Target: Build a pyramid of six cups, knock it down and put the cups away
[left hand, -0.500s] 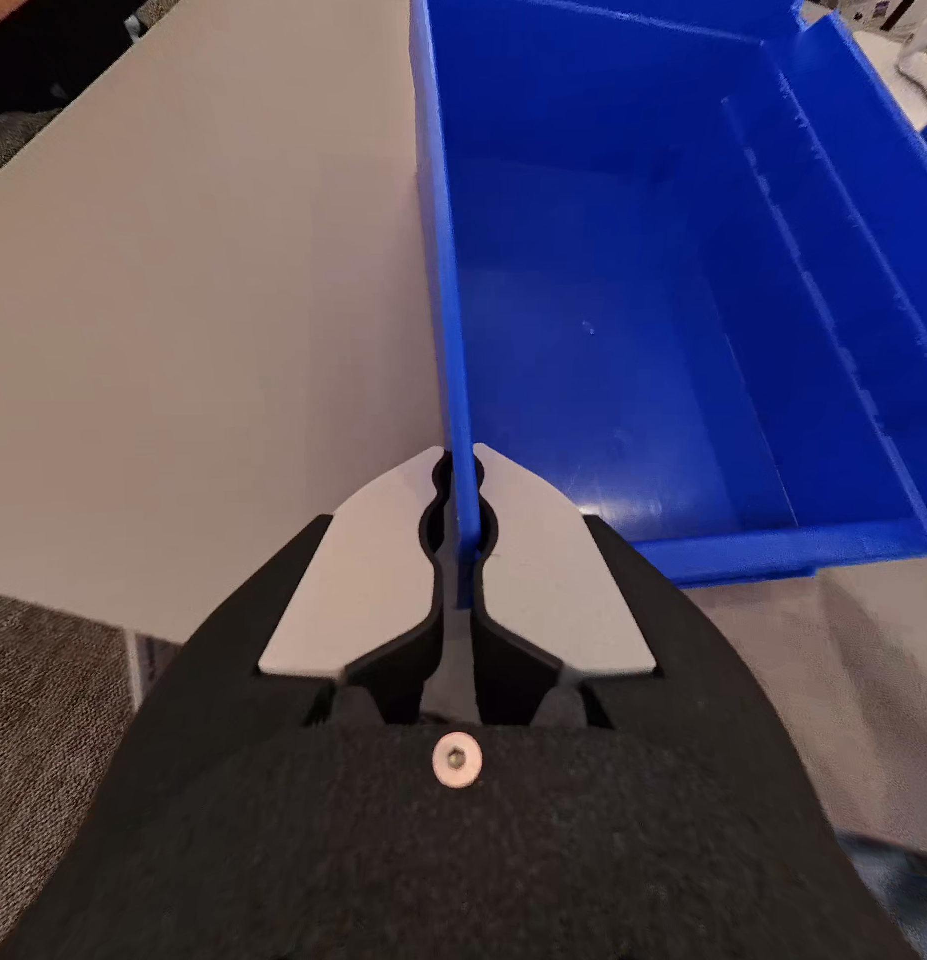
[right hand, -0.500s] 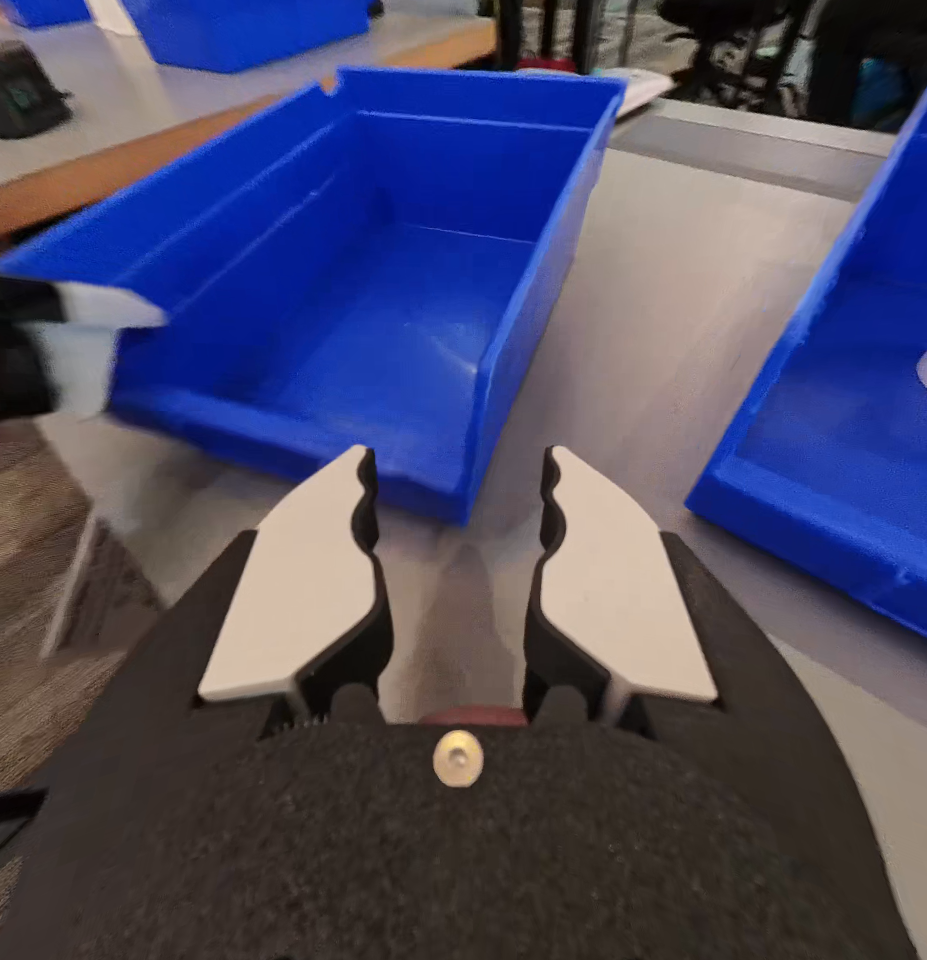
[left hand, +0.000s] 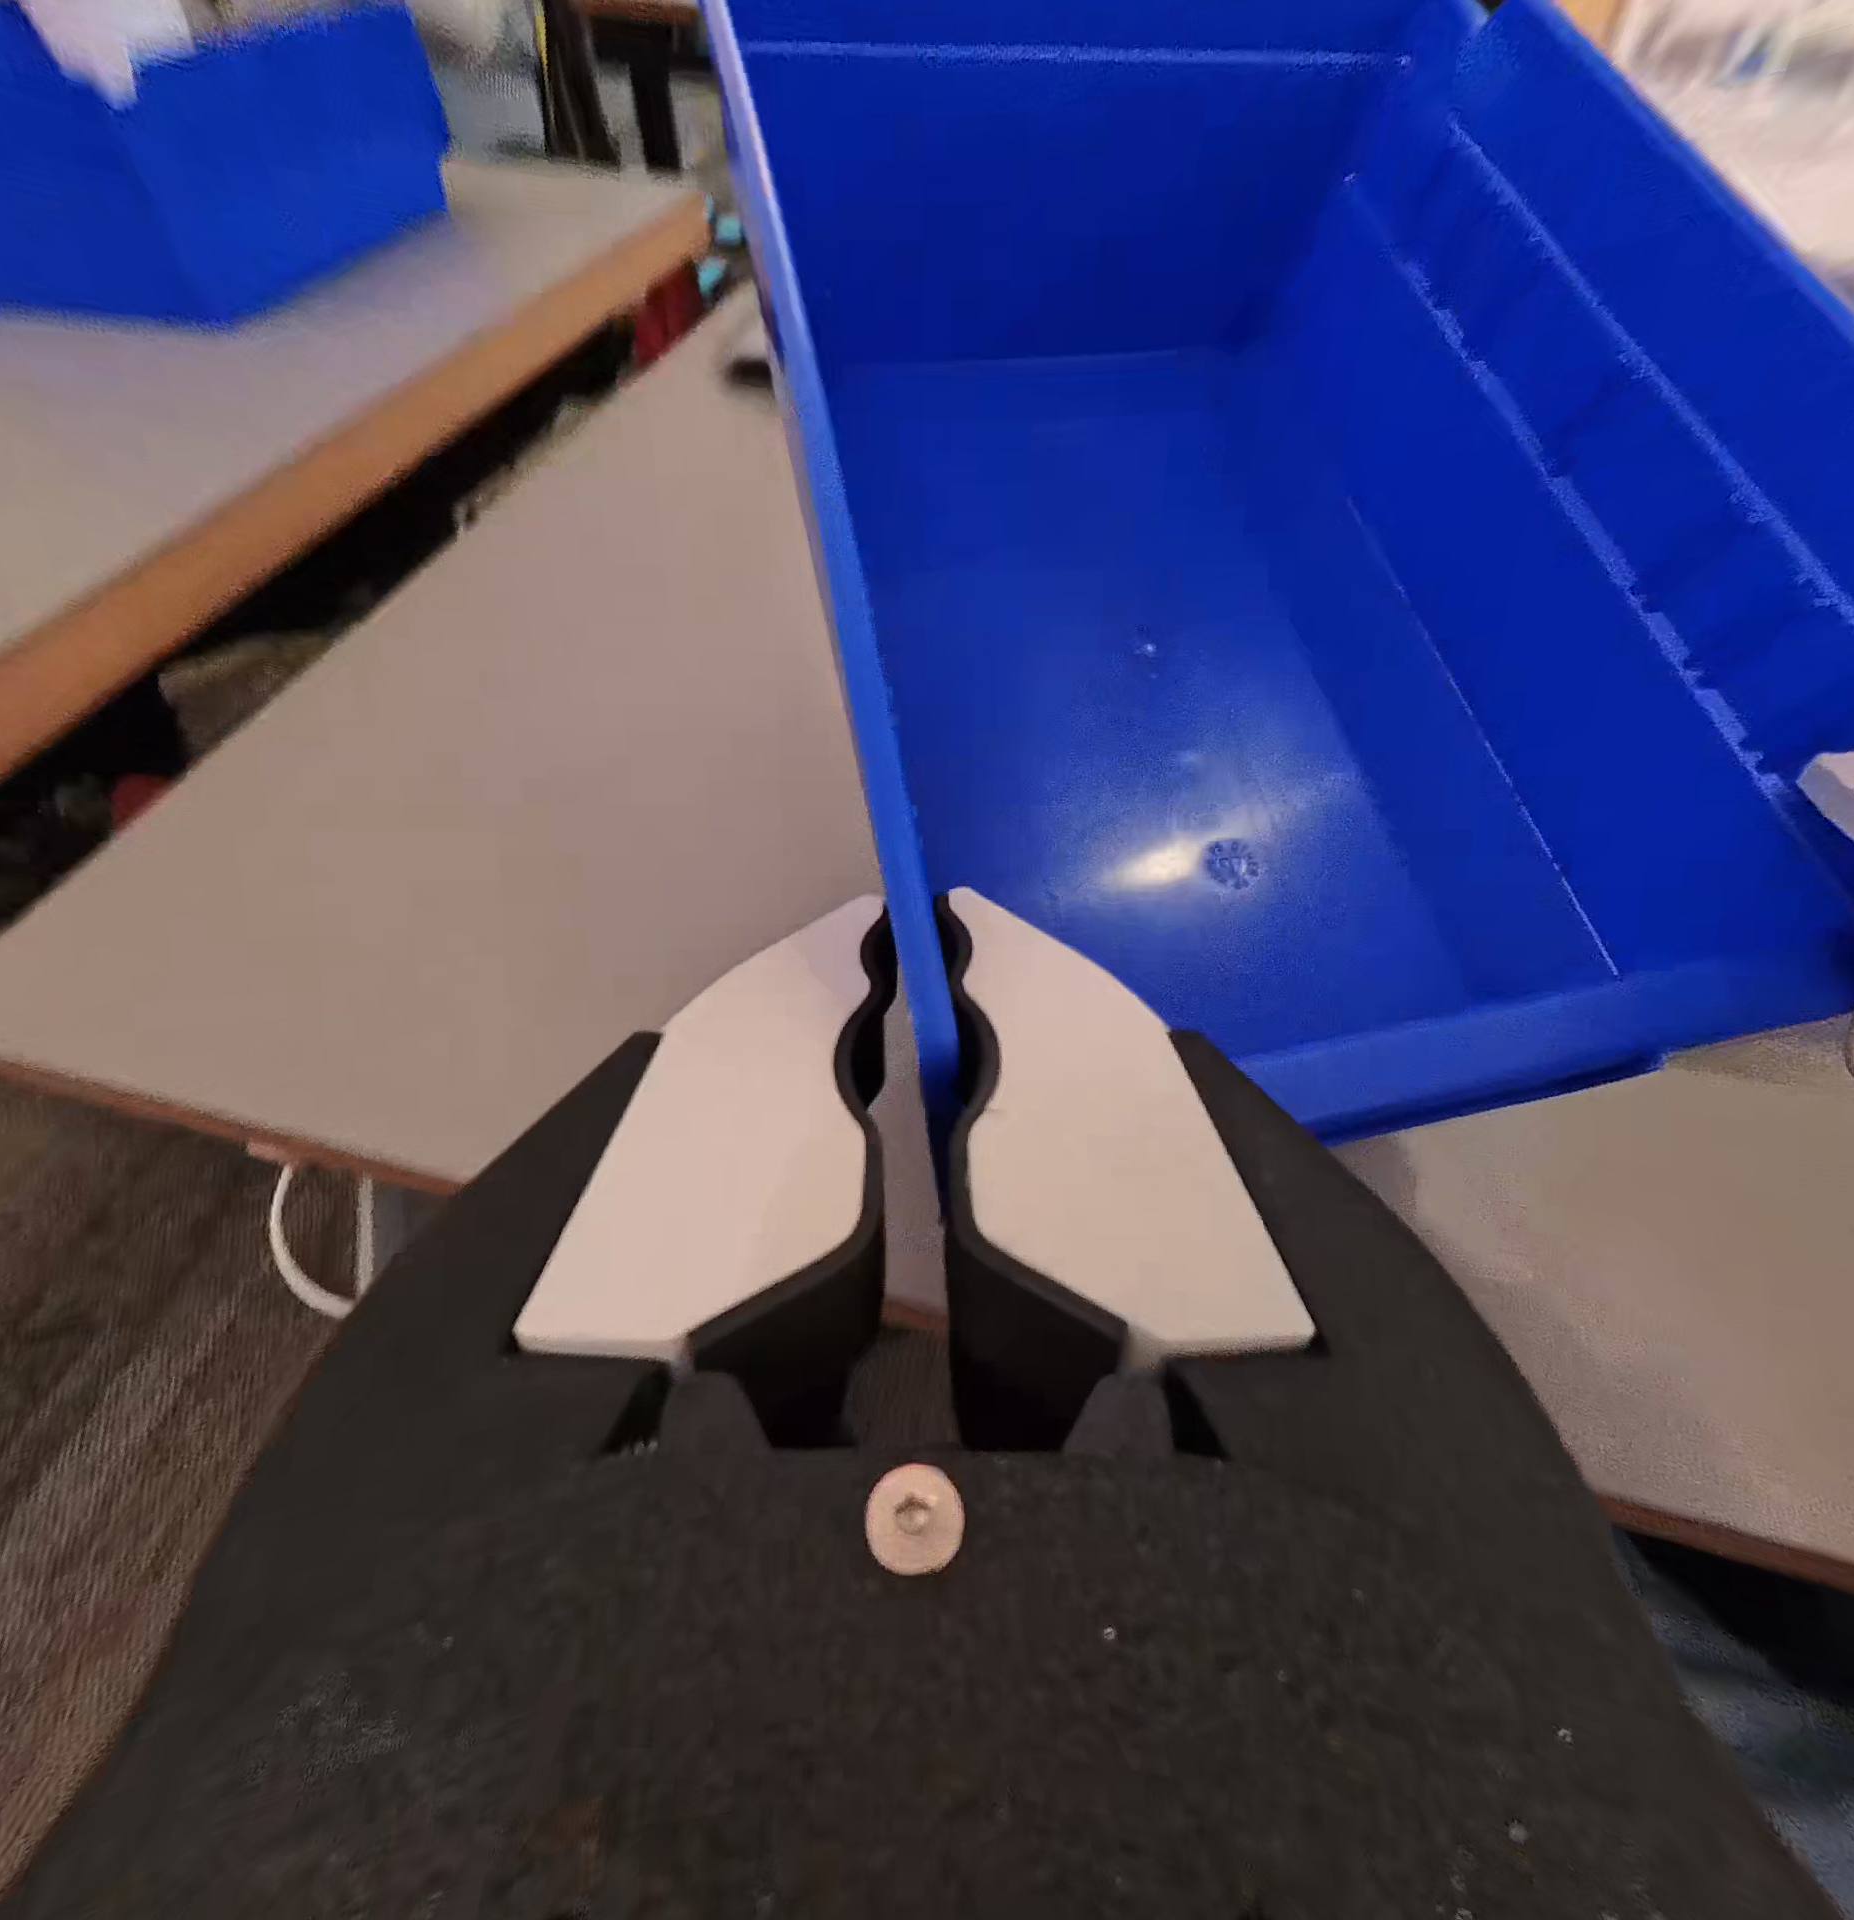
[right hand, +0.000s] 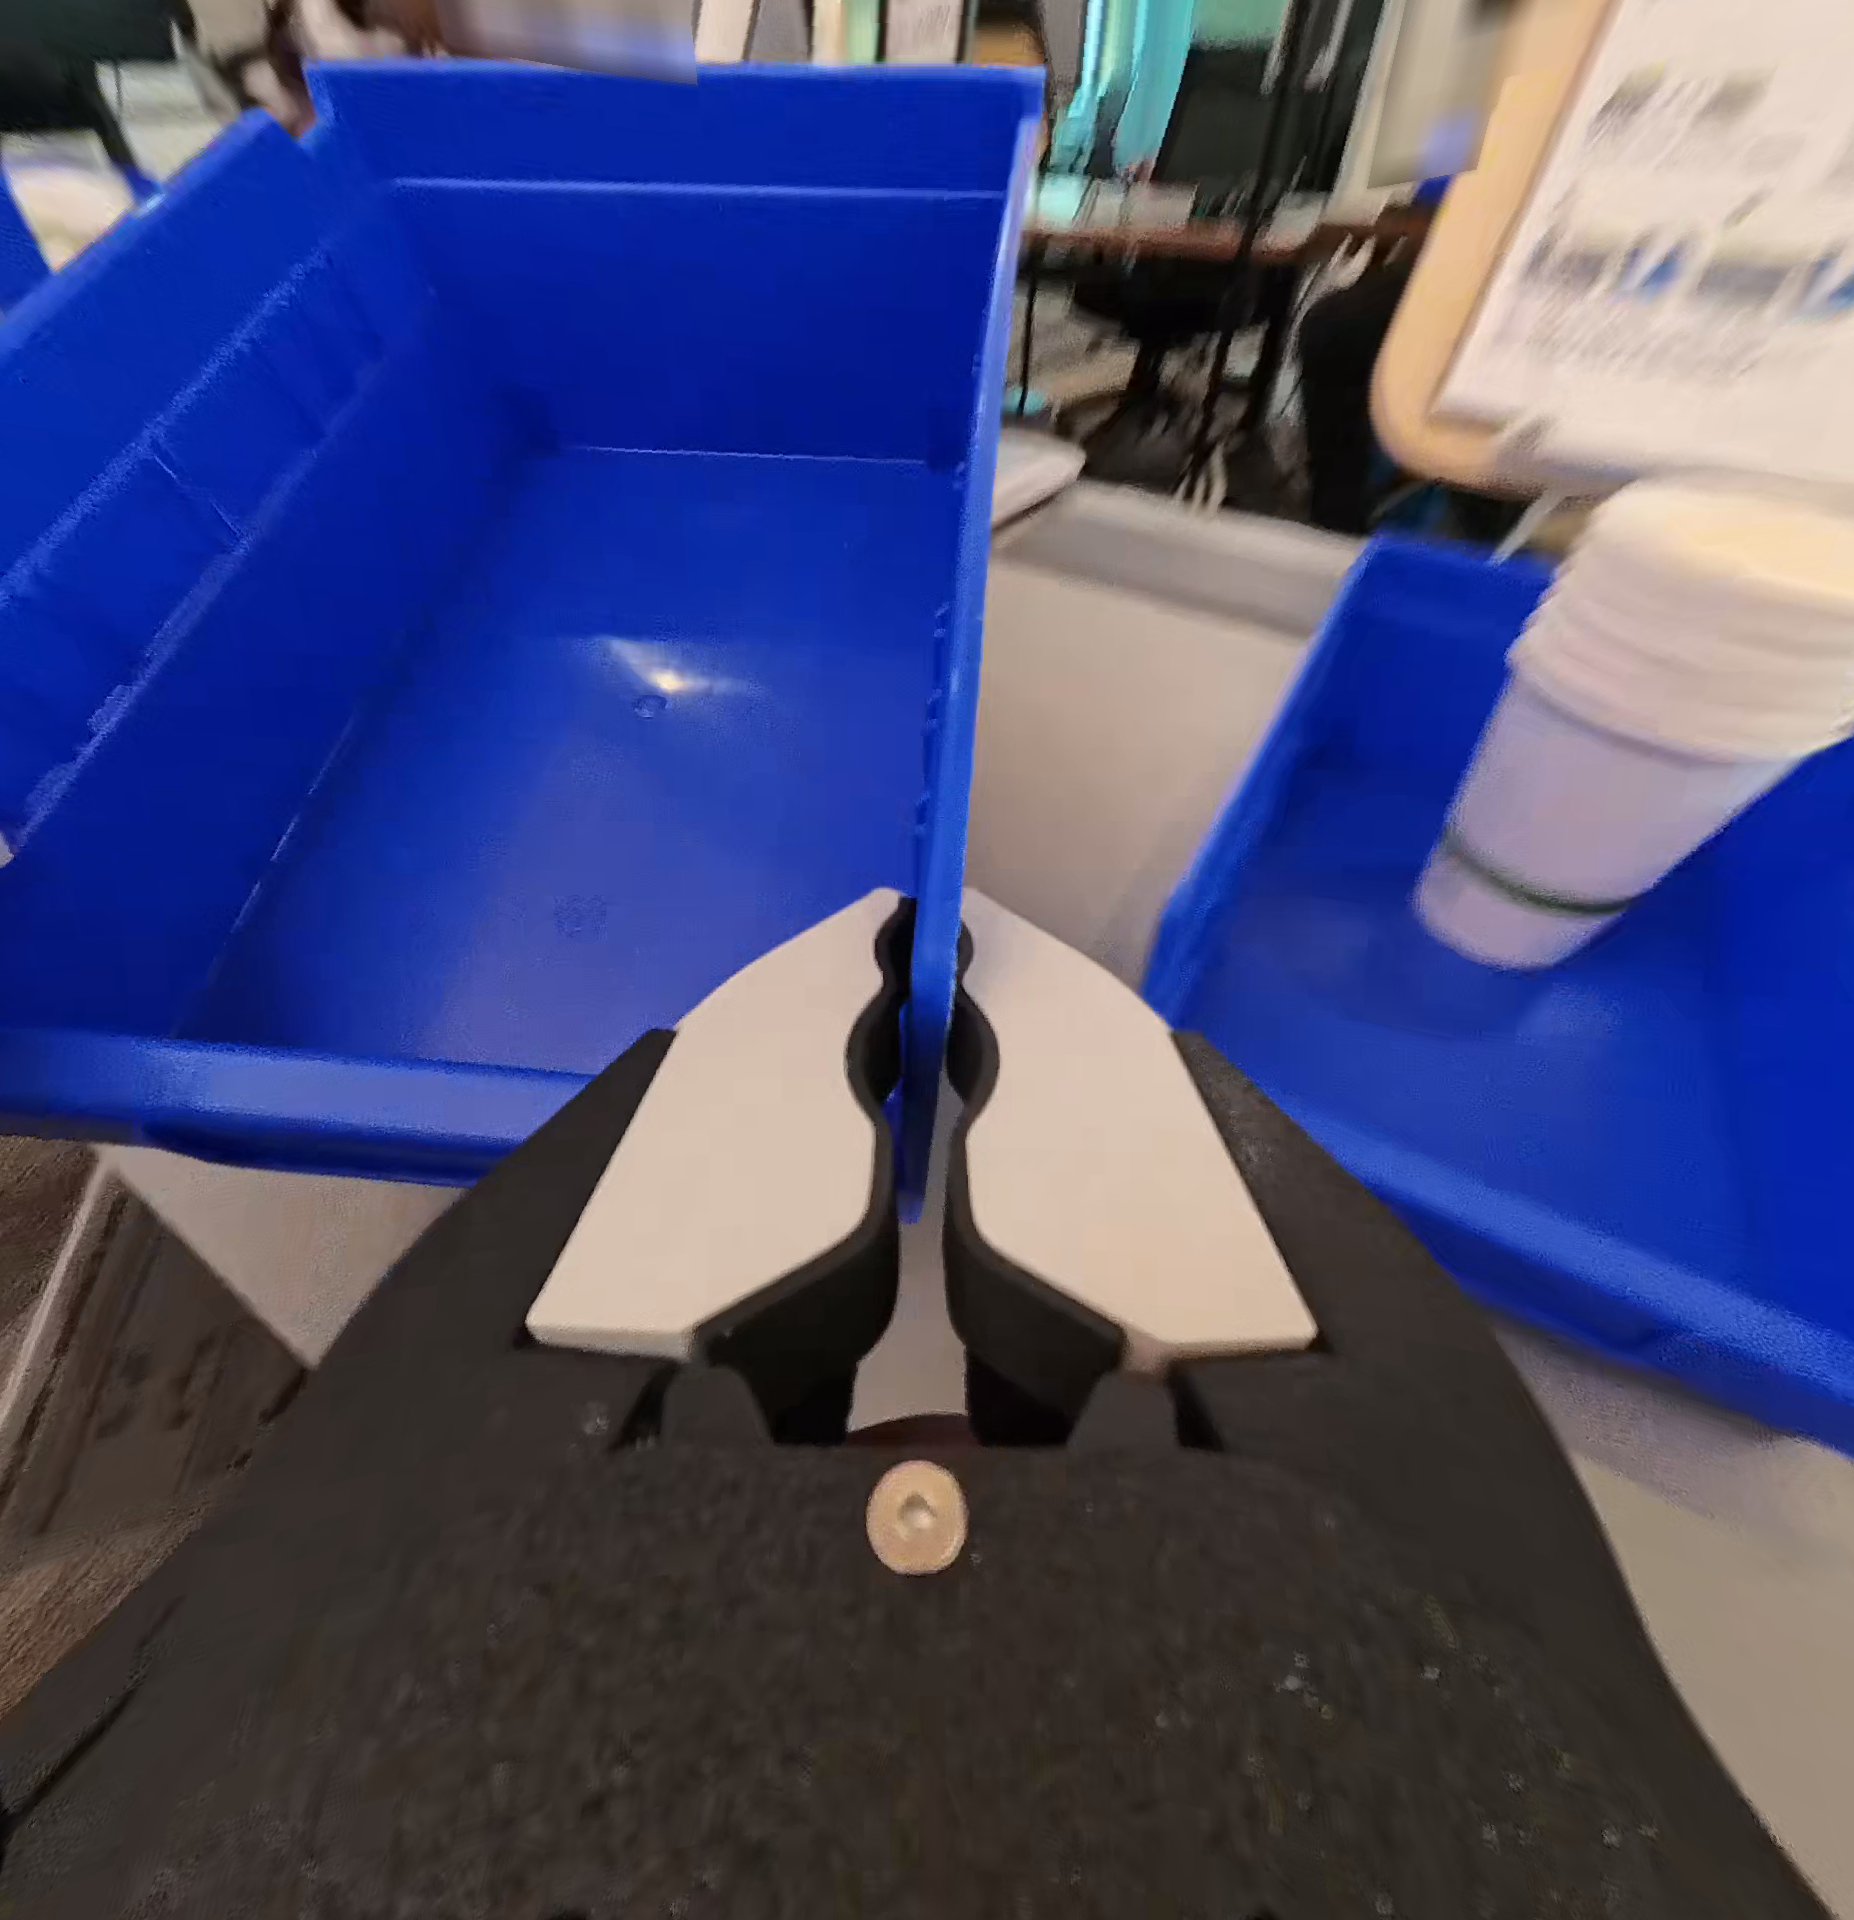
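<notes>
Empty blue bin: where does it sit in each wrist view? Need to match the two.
Left wrist view: empty blue bin fills centre and right; left gripper is shut on its left side wall.
Right wrist view: the bin fills left and centre; right gripper is shut on its right side wall.
Shared landmark: the round moulded mark on the bin floor.

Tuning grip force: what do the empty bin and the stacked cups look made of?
Empty blue bin: looks like rigid moulded plastic, glossy; glare on its floor, thin ribbed walls. Stacked white cups in the neighbouring bin: probably paper or thin plastic, matte; too blurred to settle.
</notes>
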A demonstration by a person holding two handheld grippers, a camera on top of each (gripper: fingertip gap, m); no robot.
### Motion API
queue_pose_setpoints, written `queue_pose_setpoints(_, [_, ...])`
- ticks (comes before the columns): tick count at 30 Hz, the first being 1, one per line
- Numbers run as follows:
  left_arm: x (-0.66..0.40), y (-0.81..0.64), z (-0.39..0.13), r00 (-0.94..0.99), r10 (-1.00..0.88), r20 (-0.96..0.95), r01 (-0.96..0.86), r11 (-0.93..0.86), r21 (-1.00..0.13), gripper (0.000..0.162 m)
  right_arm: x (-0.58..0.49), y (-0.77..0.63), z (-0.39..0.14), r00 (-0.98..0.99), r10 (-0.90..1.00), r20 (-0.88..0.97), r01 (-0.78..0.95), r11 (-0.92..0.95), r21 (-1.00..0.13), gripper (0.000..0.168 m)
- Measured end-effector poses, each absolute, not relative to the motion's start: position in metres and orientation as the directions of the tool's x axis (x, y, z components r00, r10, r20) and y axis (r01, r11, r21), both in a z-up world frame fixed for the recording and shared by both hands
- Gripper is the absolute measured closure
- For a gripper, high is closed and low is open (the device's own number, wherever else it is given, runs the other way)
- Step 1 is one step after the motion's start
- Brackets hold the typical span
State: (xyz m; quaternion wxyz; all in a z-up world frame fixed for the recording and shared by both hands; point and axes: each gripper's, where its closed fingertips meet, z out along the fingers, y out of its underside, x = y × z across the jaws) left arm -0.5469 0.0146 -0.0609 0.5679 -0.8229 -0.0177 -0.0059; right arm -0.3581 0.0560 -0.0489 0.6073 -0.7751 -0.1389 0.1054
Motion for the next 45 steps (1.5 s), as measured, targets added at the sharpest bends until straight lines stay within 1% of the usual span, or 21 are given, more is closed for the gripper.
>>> queue_pose_setpoints(3, [-0.5, 0.024, -0.003, 0.998, -0.043, 0.05, 0.04, -0.201, -0.979, 0.157, -0.304, 0.049, 0.013, 0.962, 0.27, 0.053, 0.074, -0.066, -0.995, 0.165])
queue_pose_setpoints(6, [-0.426, 0.042, 0.044, 0.989, -0.147, 0.028, 0.014, -0.095, -0.995, 0.159, -0.226, 0.037, 0.067, 0.985, 0.128, 0.115, 0.106, 0.072, -0.992, 0.165])
queue_pose_setpoints(9, [-0.332, 0.062, 0.071, 0.958, -0.287, -0.007, -0.026, -0.061, -0.998, 0.159, -0.134, 0.024, 0.099, 0.994, -0.02, 0.112, 0.113, 0.106, -0.988, 0.165])
queue_pose_setpoints(12, [-0.231, 0.077, 0.081, 0.908, -0.419, 0.017, -0.02, -0.082, -0.996, 0.159, -0.041, 0.013, 0.107, 0.985, -0.142, 0.095, 0.108, 0.089, -0.99, 0.165])
queue_pose_setpoints(14, [-0.165, 0.085, 0.08, 0.879, -0.476, 0.021, -0.025, -0.089, -0.996, 0.159, 0.022, 0.013, 0.101, 0.973, -0.215, 0.086, 0.099, 0.053, -0.994, 0.165])
queue_pose_setpoints(15, [-0.134, 0.088, 0.077, 0.87, -0.492, 0.023, -0.027, -0.096, -0.995, 0.159, 0.051, 0.013, 0.096, 0.963, -0.245, 0.11, 0.118, 0.02, -0.993, 0.165])
queue_pose_setpoints(17, [-0.076, 0.093, 0.061, 0.848, -0.528, 0.032, -0.044, -0.131, -0.99, 0.159, 0.107, 0.013, 0.081, 0.95, -0.291, 0.111, 0.106, -0.032, -0.994, 0.166])
queue_pose_setpoints(21, [0.006, 0.106, 0.004, 0.834, -0.552, -0.004, -0.155, -0.227, -0.961, 0.159, 0.184, 0.024, 0.014, 0.941, -0.335, 0.044, -0.006, -0.148, -0.989, 0.166])
queue_pose_setpoints(24, [0.031, 0.116, -0.044, 0.835, -0.551, 0.008, -0.209, -0.33, -0.92, 0.159, 0.207, 0.038, -0.045, 0.955, -0.295, -0.013, -0.094, -0.265, -0.96, 0.166])
queue_pose_setpoints(27, [0.037, 0.117, -0.078, 0.841, -0.541, 0.015, -0.238, -0.394, -0.888, 0.157, 0.215, 0.048, -0.089, 0.962, -0.263, -0.072, -0.168, -0.36, -0.918, 0.166])
queue_pose_setpoints(33, [0.036, 0.119, -0.122, 0.846, -0.529, 0.069, -0.24, -0.494, -0.836, 0.155, 0.217, 0.063, -0.117, 0.978, -0.206, -0.031, -0.127, -0.474, -0.871, 0.166])
queue_pose_setpoints(35, [0.038, 0.118, -0.132, 0.836, -0.538, 0.108, -0.229, -0.521, -0.822, 0.153, 0.222, 0.066, -0.124, 0.974, -0.224, -0.03, -0.137, -0.479, -0.867, 0.166])
queue_pose_setpoints(38, [0.047, 0.113, -0.136, 0.796, -0.575, 0.192, -0.192, -0.54, -0.82, 0.144, 0.229, 0.067, -0.135, 0.967, -0.254, -0.031, -0.152, -0.473, -0.868, 0.163])
queue_pose_setpoints(39, [0.052, 0.108, -0.139, 0.769, -0.595, 0.232, -0.197, -0.567, -0.8, 0.134, 0.23, 0.066, -0.135, 0.967, -0.252, -0.034, -0.152, -0.467, -0.871, 0.159])
queue_pose_setpoints(41, [0.056, 0.096, -0.138, 0.711, -0.631, 0.309, -0.207, -0.609, -0.766, 0.112, 0.235, 0.063, -0.13, 0.967, -0.253, -0.009, -0.127, -0.455, -0.881, 0.134])
queue_pose_setpoints(42, [0.052, 0.091, -0.13, 0.694, -0.645, 0.32, -0.203, -0.601, -0.773, 0.104, 0.239, 0.06, -0.124, 0.966, -0.257, 0.018, -0.103, -0.448, -0.888, 0.13])
queue_pose_setpoints(44, [0.034, 0.083, -0.102, 0.658, -0.689, 0.304, -0.183, -0.538, -0.823, 0.1, 0.246, 0.05, -0.104, 0.96, -0.277, 0.05, -0.067, -0.4, -0.914, 0.126])
queue_pose_setpoints(45, [0.022, 0.076, -0.089, 0.627, -0.716, 0.306, -0.186, -0.519, -0.835, 0.095, 0.245, 0.045, -0.09, 0.961, -0.273, 0.046, -0.057, -0.358, -0.932, 0.121])
